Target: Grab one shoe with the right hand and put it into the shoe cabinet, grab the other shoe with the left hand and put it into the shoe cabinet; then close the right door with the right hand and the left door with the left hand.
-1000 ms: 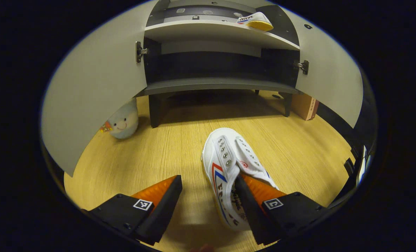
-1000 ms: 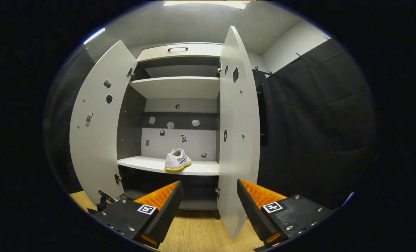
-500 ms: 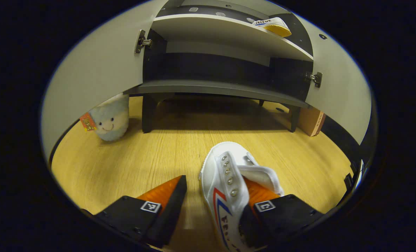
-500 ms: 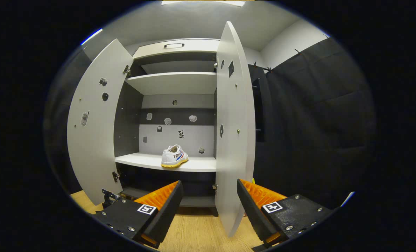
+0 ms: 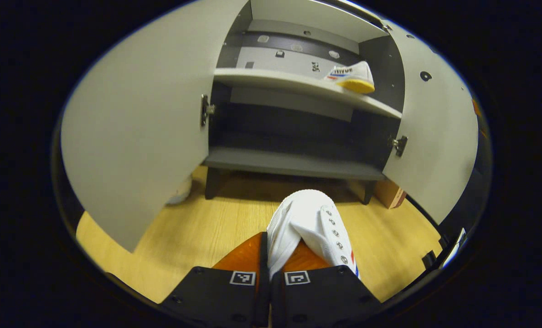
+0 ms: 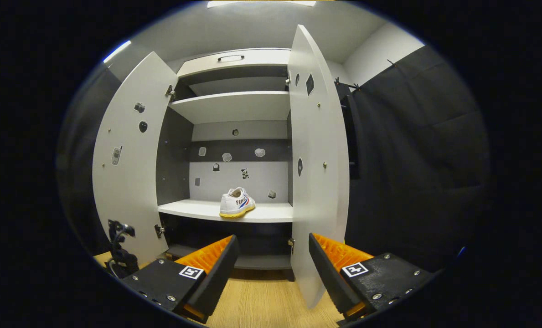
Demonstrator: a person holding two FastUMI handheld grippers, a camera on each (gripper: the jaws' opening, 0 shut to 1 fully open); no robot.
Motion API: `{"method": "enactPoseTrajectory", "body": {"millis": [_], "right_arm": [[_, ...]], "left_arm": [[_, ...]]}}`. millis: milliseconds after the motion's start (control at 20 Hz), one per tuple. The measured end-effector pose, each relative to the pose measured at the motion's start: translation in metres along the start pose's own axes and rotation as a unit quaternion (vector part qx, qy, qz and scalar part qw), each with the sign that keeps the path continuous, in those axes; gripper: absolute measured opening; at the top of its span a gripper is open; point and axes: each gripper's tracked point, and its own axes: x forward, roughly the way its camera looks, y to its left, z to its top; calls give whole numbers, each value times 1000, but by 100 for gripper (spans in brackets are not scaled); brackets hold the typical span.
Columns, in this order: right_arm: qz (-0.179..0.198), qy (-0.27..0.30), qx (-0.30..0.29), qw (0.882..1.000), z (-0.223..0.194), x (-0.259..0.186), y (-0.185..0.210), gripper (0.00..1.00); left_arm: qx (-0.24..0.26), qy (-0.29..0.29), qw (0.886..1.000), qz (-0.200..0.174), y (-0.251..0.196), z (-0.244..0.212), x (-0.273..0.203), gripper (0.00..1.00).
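Second shoe pinched by its side wall, first shoe already shelved

Left gripper view: the left gripper (image 5: 268, 255), nearly closed, clamps the white shoe (image 5: 308, 228) by thin collar canvas over the wooden floor (image 5: 184, 237); the shoe may swing, slip, or clip the lower shelf (image 5: 293, 163) or left door (image 5: 138, 136). Right gripper view: the right gripper (image 6: 271, 266) hangs wide open and empty before the shoe cabinet (image 6: 234, 107), the other shoe (image 6: 237, 203) on its middle shelf; the right door (image 6: 318, 173) stands edge-on beside it, black cloth wall (image 6: 412, 159) beyond
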Motion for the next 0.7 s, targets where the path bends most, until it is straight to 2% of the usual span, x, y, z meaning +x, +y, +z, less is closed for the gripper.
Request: {"method": "enactPoseTrajectory", "body": {"millis": [200, 300, 500, 700], "right_arm": [[6, -3, 12, 1000, -2, 2, 5, 94], [8, -5, 13, 1000, -1, 3, 6, 94], [6, -16, 13, 1000, 6, -1, 4, 94], [-2, -22, 10, 1000, 10, -7, -4, 94]], "left_arm": [[3, -92, 996, -2, -16, 129, -43, 9], [12, -118, 993, 5, -22, 184, -59, 9], [7, -154, 988, 3, -34, 259, -27, 9], [1, -143, 990, 18, -35, 326, 41, 9]]}}
